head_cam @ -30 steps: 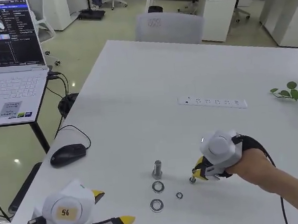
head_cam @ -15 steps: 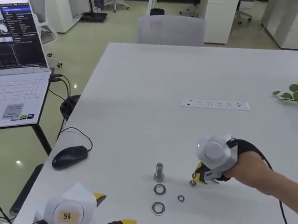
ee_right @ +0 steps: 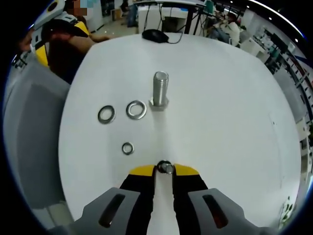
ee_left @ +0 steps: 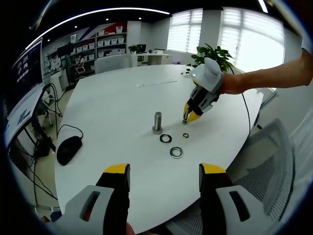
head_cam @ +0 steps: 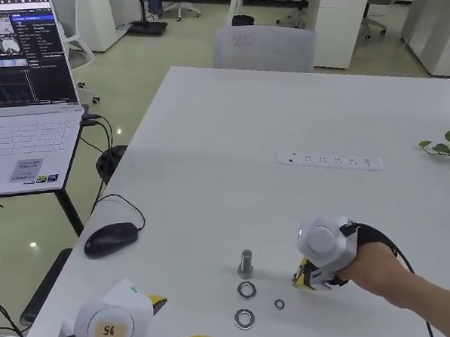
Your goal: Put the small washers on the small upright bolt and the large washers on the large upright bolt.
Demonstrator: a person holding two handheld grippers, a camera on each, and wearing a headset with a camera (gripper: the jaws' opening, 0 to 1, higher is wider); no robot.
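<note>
Our right gripper (head_cam: pixel 303 278) sits low over the table (head_cam: pixel 208 139), its jaws drawn to a narrow slit and pinching a small round metal piece (ee_right: pixel 165 168) at their tips. We take that piece for the top of the small upright bolt, perhaps with a washer on it, though we cannot tell which. What matters for the next move is where the loose small washer (ee_right: pixel 128 148) lies. In the right gripper view it is near the tips, a little ahead and off to the left, flat on the table. In the head view that same small washer (head_cam: pixel 279 304) lies just beside the right gripper, on our side of it. The large bolt (ee_right: pixel 160 90) stands almost straight ahead along the jaws' line, farther off, with its long axis vertical. Any washer must therefore come down over it from above, lying flat. The two large washers (ee_right: pixel 136 109) (ee_right: pixel 106 114) lie flat just left of that bolt's foot, side by side. Our left gripper (ee_left: pixel 165 171) hangs at the near edge of the table with its jaws wide apart and nothing between them, well apart from all the parts. We judge the right gripper much the nearer, so a short shift to its left should reach the small washer
</note>
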